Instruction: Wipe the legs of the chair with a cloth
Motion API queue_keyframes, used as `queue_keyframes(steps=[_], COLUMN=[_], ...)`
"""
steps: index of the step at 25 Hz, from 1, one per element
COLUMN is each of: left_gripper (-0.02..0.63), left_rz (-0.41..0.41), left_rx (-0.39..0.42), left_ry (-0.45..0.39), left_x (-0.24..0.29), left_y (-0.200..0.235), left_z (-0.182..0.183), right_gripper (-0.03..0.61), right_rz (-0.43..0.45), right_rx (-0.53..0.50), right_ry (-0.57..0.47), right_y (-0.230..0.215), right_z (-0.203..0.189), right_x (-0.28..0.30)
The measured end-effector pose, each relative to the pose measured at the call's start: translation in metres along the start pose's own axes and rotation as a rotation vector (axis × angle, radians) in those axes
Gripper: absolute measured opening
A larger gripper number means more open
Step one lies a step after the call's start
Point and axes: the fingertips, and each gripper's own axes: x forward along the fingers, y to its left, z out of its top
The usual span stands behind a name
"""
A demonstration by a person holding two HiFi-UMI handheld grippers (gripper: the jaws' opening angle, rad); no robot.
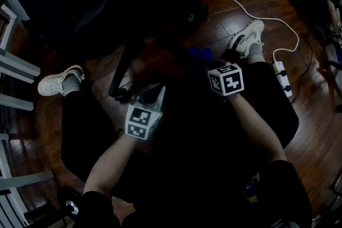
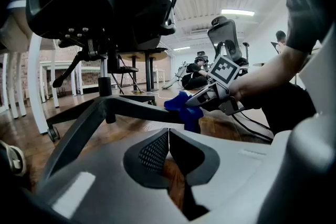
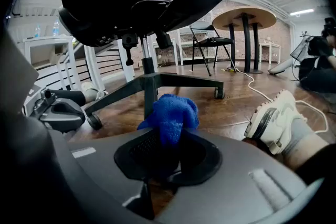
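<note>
floor point(image 1: 315, 136): dark brown wooden planks with a slight gloss.
chair base point(image 3: 157, 81): black legs spreading from a central post, standing on the planks; a caster point(image 3: 219, 93) at one leg's end.
cable point(image 1: 267, 19): white, winding across the wood to a power strip point(image 1: 282, 80).
left sneaker point(image 1: 60, 81): white, on the floor.
right sneaker point(image 1: 248, 38): white, near the cable.
background: round table point(image 3: 244, 18) on dark posts, folding chair point(image 3: 210, 42) just beside it.

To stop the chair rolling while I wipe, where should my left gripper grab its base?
Probably the near leg, midway along, from above, with the left gripper opened across its narrow width. It is a slim straight bar sloping downward, clear of the blue cloth held in the right gripper.
</note>
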Motion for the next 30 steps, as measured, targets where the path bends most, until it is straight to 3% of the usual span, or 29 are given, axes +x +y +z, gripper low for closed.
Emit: queue_keyframes(steps=[3, 9, 14, 19, 23, 27, 30], left_gripper=[0.005, 0.005, 0.005, 0.005, 0.005, 0.005, 0.005], left_rz=[-0.006, -0.028, -0.047, -0.001, 0.054, 0.101, 0.127], left_rx=[0.005, -0.003, -0.007, 0.096, 0.004, -0.018, -0.060], left_ry=[0.011, 0.001, -0.011, 0.042, 0.102, 0.134, 0.138], left_x=[0.003, 0.021, 0.038, 0.040, 0.040, 0.039, 0.036], left_y=[-0.002, -0.016, -0.027, -0.009, 0.000, 0.009, 0.015], left_z=[0.000, 0.016, 0.040, 0.038, 0.017, 0.007, 0.001], right_gripper=[0.084, 0.083, 0.084, 0.084, 0.084, 0.084, 0.084], right_rz=[-0.011, -0.008, 0.172, 0.407, 0.494, 0.574, 0.635], right_rx=[0.014, 0.142, 0.165, 0.127, 0.101, 0.190, 0.232], right_ry=[0.001, -0.023, -0.094, -0.167, -0.170, -0.173, -0.108], right_y=[-0.007, -0.018, -0.017, -0.003, -0.001, 0.007, 0.020], right_z=[-0.009, -0.026, 0.022, 0.074, 0.091, 0.107, 0.099], right_x=[-0.009, -0.015, 0.001, 0.046, 0.077, 0.114, 0.135])
